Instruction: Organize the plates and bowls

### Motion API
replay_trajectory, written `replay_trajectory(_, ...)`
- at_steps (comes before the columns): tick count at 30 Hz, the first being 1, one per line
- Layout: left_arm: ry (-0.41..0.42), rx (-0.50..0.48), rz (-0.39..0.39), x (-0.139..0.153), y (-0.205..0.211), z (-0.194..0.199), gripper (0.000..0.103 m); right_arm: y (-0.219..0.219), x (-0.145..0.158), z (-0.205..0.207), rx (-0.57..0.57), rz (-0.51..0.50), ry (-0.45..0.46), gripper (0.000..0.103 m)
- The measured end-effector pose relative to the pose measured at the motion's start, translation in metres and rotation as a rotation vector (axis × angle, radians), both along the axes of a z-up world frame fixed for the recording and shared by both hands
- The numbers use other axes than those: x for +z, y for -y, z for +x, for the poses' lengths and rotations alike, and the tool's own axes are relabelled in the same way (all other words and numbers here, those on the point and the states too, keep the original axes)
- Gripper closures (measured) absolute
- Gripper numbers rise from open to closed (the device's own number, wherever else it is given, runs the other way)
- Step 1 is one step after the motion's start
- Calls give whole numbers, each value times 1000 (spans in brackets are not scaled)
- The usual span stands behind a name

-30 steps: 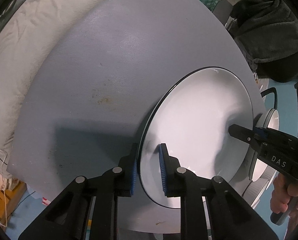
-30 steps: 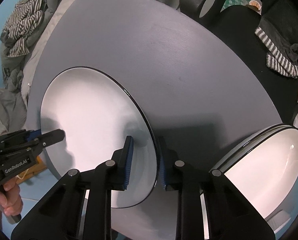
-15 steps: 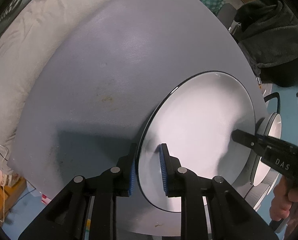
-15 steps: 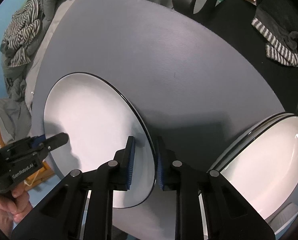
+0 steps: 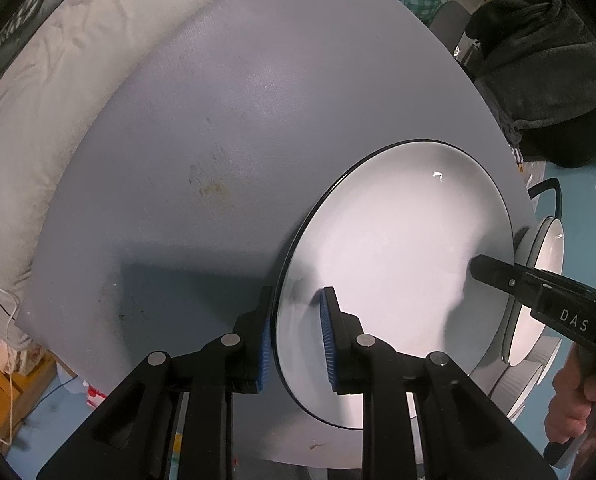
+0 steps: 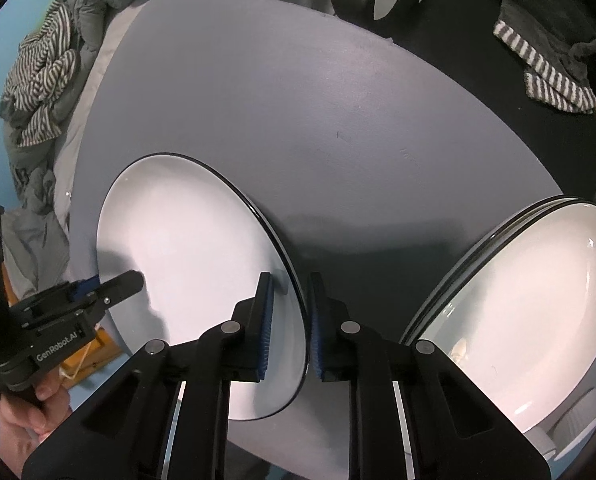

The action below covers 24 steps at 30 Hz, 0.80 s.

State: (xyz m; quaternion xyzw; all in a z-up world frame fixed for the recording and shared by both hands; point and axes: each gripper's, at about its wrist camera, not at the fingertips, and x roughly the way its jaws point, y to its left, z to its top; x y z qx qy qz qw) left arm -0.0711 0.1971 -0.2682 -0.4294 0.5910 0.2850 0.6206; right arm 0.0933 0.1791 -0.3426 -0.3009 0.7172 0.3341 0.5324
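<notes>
Right gripper (image 6: 290,328): jaws now closer together than a second ago, straddling the near right rim of the plate (image 6: 194,272). One pad over the white face, the other outside the black rim. A sliver of gap shows on each side; firm contact not confirmed.

Left gripper (image 5: 296,340): straddles the opposite rim of the same plate (image 5: 393,280). Gap about as before, pads apart with the rim between them; inner pad stands clear of the white face, so not clamped.

Plate position: lies on the grey surface (image 6: 337,120), near its front edge, part of it overhanging that edge. Looks much the same across the earlier pictures, though both views have shifted a little.

Stack (image 6: 509,304): at least two more black-rimmed plates at the right, well apart from the single plate.

Meaning for task: judged as the start of a two-sided lift, right side closing first. Likely destination is the stack. Left side would need to close before any lift.

Hidden: undersides of both rims; whether the outer pads reach beneath the plate cannot be told.

Cut off: the stack runs out of the right wrist view; its count is uncertain. A white rounded object below it is too cropped to name.

Hard to read: glare washes out the plate centre. Hand (image 5: 573,404) only partly in view.
</notes>
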Motion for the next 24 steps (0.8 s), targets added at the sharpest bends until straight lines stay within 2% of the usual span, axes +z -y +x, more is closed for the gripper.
replay_trajectory(13, 14, 7, -2, 5, 2, -4, 82, 4, 6, 0, 18, 39, 3, 89)
replay_trajectory(24, 37, -17, 14, 22, 4, -1, 82, 12, 21, -1, 28, 69, 10, 89)
